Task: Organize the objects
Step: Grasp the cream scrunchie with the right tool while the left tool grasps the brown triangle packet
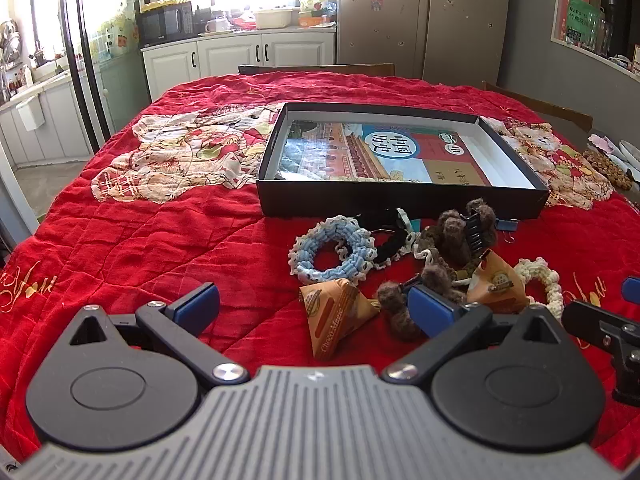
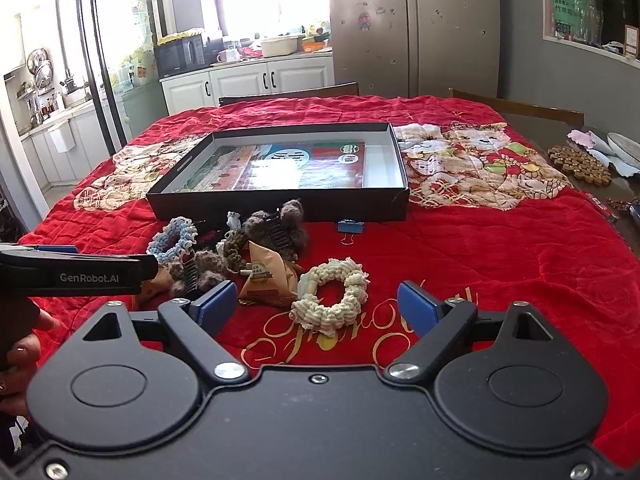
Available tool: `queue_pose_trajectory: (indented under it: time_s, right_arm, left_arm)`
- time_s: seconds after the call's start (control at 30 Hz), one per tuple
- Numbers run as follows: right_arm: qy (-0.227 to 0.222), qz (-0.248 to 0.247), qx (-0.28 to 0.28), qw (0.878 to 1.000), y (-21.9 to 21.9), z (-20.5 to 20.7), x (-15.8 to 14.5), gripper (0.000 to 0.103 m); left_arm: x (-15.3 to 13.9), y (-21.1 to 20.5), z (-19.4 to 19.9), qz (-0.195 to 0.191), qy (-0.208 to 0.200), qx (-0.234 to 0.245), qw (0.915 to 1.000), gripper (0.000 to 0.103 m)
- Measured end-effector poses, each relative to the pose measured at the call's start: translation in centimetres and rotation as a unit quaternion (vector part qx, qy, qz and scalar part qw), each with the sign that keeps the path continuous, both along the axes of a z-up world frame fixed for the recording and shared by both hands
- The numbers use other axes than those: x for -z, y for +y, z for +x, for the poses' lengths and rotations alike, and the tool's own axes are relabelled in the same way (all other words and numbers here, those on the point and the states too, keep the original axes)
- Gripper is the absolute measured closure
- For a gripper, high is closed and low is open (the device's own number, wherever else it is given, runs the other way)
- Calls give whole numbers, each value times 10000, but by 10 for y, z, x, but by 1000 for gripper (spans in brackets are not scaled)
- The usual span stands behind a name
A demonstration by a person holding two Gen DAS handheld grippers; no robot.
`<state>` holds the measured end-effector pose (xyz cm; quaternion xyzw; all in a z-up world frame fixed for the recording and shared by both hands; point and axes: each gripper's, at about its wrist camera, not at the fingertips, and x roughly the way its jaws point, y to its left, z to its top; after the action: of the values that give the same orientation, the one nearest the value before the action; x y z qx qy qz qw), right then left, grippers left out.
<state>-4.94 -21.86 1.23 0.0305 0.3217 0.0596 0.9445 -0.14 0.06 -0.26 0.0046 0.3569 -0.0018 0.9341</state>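
Cream scrunchie (image 2: 330,296) lies on the bench just ahead of the right tongs (image 2: 316,306), centred between their spread, empty jaws; left tongs (image 1: 316,308), also open and empty, face the packet (image 1: 336,316). Box (image 2: 280,200) beyond, upper centre.

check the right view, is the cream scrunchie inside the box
No, the cream scrunchie lies on the red quilt, in front of the box.

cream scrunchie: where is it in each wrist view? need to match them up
Left wrist: cream scrunchie sits at the right edge of the clutter, partly hidden behind an orange snack packet.
Right wrist: cream scrunchie lies low centre, fully visible, just ahead of the open jaws.
Shared landmark: the black box holding a book, behind the clutter in both.
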Motion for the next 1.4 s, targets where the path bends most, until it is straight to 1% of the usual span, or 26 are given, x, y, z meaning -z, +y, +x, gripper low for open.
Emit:
queue_pose_trajectory:
  time_s: [0.53, 0.73, 0.8, 0.87, 0.93, 1.0, 1.03, 1.17, 1.23, 1.4]
  right_arm:
    - [15, 3, -36, 10000, 0, 0, 2, 17]
    - [-29, 3, -12, 10000, -3, 1, 2, 19]
    - [-49, 5, -26, 10000, -4, 2, 3, 21]
    - [-35, -22, -37, 10000, -4, 3, 5, 28]
    - [-18, -6, -62, 10000, -6, 6, 8, 32]
    - [-13, 32, -59, 10000, -8, 8, 11, 37]
    - [-26, 59, -37, 10000, -10, 10, 12, 41]
    - [-85, 130, 37, 9999, -16, 14, 16, 51]
    - [-90, 26, 56, 9999, -17, 18, 19, 53]
    - [6, -146, 32, 9999, -15, 29, 30, 57]
  left_arm:
    - [5, 2, 3, 3, 87, 53, 9999, 0]
    - [10, 11, 4, 39, 121, 332, 9994, 0]
    - [11, 15, 5, -19, 126, 431, 9990, 0]
    - [13, 18, 6, -73, 128, 581, 9982, 0]
    - [17, 21, 6, -99, 142, 743, 9971, 0]
    - [21, 23, 7, -130, 180, 831, 9963, 0]
    - [23, 24, 8, -173, 199, 864, 9959, 0]
    - [28, 28, 13, -392, 283, 969, 9941, 7]
    - [30, 29, 15, -454, 284, 992, 9936, 10]
    - [31, 28, 19, -446, 195, 1054, 9932, 13]
